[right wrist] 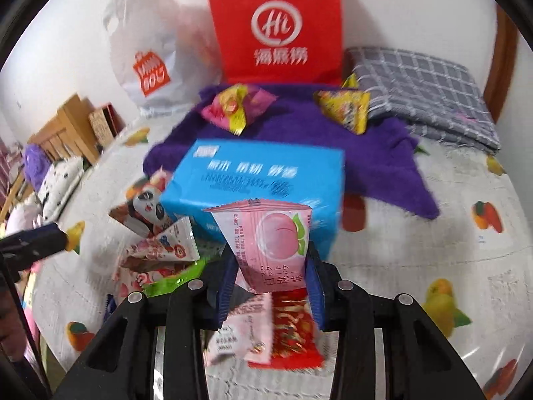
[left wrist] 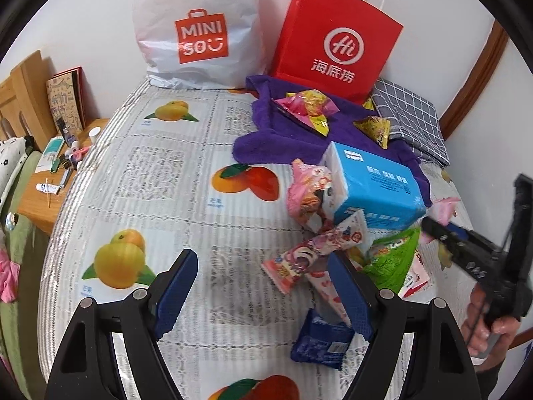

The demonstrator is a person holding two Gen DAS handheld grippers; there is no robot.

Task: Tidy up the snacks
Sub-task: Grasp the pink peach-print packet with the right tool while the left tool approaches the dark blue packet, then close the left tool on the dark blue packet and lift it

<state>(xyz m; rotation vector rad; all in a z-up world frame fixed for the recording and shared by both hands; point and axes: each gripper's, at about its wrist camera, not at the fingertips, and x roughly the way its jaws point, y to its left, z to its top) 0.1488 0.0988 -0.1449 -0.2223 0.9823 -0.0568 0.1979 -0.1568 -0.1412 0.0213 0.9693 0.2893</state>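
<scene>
Snack packets lie heaped on a fruit-print bed cover around a blue tissue box [left wrist: 376, 186] [right wrist: 260, 180]. My right gripper [right wrist: 271, 280] is shut on a pink peach packet [right wrist: 269, 240], held upright in front of the box; a red packet [right wrist: 293, 330] lies below it. My left gripper [left wrist: 263, 256] stands open over the cover. A long pink strawberry packet [left wrist: 309, 253] lies at its right finger, and a dark blue packet [left wrist: 319, 340] just below that. A green packet [left wrist: 393, 260] sits further right. Triangular pink and yellow snacks [left wrist: 306, 106] rest on a purple towel [left wrist: 283, 126].
A white Miniso bag [left wrist: 196, 30] and a red paper bag [left wrist: 336, 40] stand against the back wall. A folded grey checked cloth [left wrist: 413, 116] lies at the back right. A wooden nightstand [left wrist: 40, 206] with small items is at the left. A hand [left wrist: 489, 323] holds the other gripper.
</scene>
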